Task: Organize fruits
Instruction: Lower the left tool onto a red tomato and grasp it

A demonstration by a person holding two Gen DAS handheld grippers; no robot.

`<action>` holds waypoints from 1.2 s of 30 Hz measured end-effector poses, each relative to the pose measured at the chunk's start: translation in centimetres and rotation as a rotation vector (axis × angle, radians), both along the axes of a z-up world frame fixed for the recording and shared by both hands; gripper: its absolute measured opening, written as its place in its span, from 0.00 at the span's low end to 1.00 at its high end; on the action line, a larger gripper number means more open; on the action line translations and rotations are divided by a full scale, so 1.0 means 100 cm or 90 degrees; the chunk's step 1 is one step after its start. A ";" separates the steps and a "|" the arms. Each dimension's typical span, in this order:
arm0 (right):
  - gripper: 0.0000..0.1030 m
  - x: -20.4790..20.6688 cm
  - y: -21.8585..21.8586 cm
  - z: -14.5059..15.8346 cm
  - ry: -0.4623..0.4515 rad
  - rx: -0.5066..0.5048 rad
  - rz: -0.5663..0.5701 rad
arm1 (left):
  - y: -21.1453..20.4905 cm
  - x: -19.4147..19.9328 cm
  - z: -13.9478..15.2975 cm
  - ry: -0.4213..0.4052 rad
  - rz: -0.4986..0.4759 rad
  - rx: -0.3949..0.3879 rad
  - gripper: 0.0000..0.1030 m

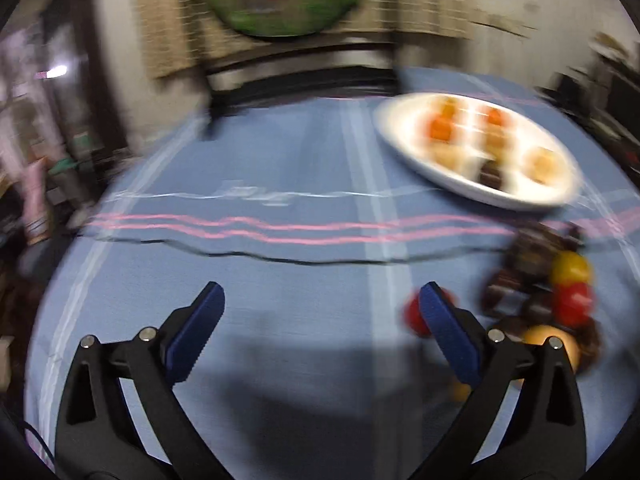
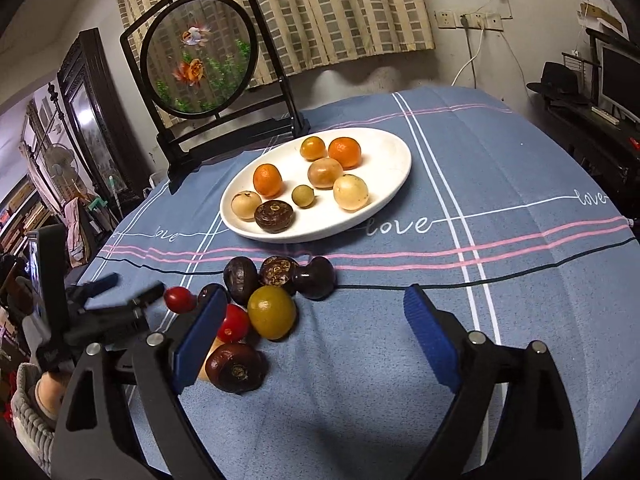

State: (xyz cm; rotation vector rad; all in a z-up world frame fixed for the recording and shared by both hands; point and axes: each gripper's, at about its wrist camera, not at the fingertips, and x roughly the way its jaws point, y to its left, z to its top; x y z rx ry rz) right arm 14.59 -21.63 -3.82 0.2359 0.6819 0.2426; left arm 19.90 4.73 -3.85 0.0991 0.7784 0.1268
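Observation:
A white oval plate [image 2: 384, 160] holds several orange, tan and brown fruits in the middle of the blue tablecloth. In front of it lies a loose pile: dark brown fruits [image 2: 236, 366], a yellow-green fruit [image 2: 272, 312] and red tomatoes [image 2: 180, 299]. My right gripper [image 2: 316, 300] stands open over bare cloth, its left finger beside the pile. My left gripper [image 2: 132, 286] comes in from the left, near the outermost tomato. In the blurred left wrist view that gripper [image 1: 322, 296] is open with nothing between its fingers. A red tomato [image 1: 414, 314] sits behind its right finger; the plate [image 1: 520, 196] is far right.
A black-framed round goldfish screen [image 2: 200, 52] stands at the table's far left corner, just behind the plate. The tablecloth's left edge drops off to cluttered furniture [image 2: 80, 120]. A dark desk with a monitor [image 2: 616, 80] is at the right.

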 end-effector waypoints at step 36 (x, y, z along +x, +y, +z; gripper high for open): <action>0.88 -0.003 0.032 -0.017 0.033 -0.068 0.072 | -0.003 0.026 -0.026 0.073 -0.094 -0.114 0.31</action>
